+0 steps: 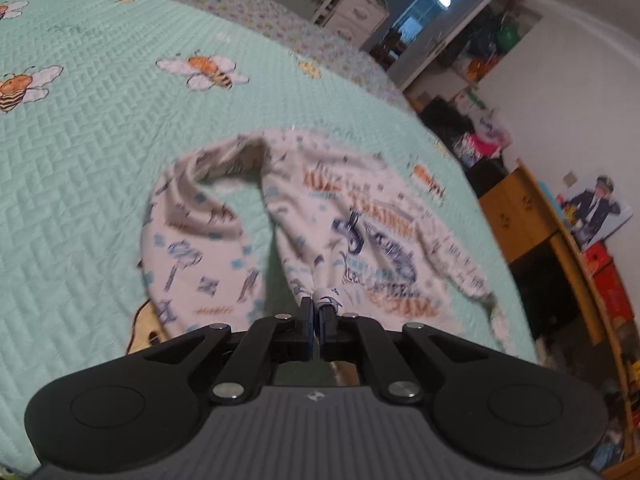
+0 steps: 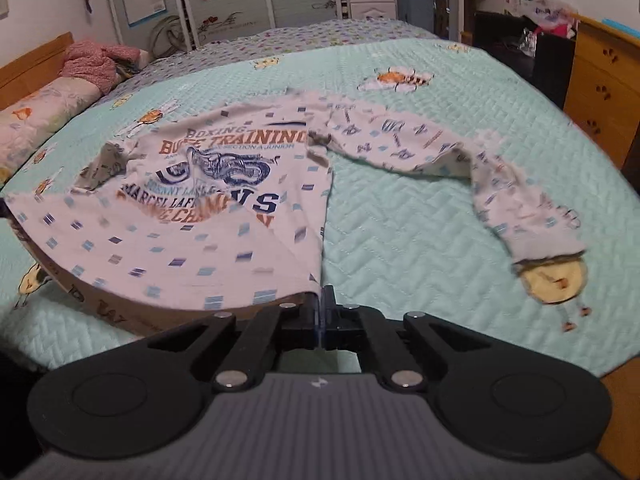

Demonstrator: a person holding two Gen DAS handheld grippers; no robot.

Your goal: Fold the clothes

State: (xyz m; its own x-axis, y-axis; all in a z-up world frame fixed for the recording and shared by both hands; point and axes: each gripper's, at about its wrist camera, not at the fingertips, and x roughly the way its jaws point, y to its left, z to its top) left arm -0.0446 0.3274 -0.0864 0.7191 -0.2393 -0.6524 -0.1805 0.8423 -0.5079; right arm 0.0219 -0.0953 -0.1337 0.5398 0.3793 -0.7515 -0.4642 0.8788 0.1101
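With both my left gripper (image 1: 318,306) and right gripper (image 2: 320,300) jaws pinching only thin hem edges of the shirt (image 2: 208,200), I judged a tug could slip it loose onto the bed (image 2: 400,232).

Mint quilted bed (image 2: 400,240) under a printed long-sleeved shirt (image 2: 192,216).

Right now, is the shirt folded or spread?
Mostly spread: the shirt has its front print showing, one sleeve stretched across the bed.
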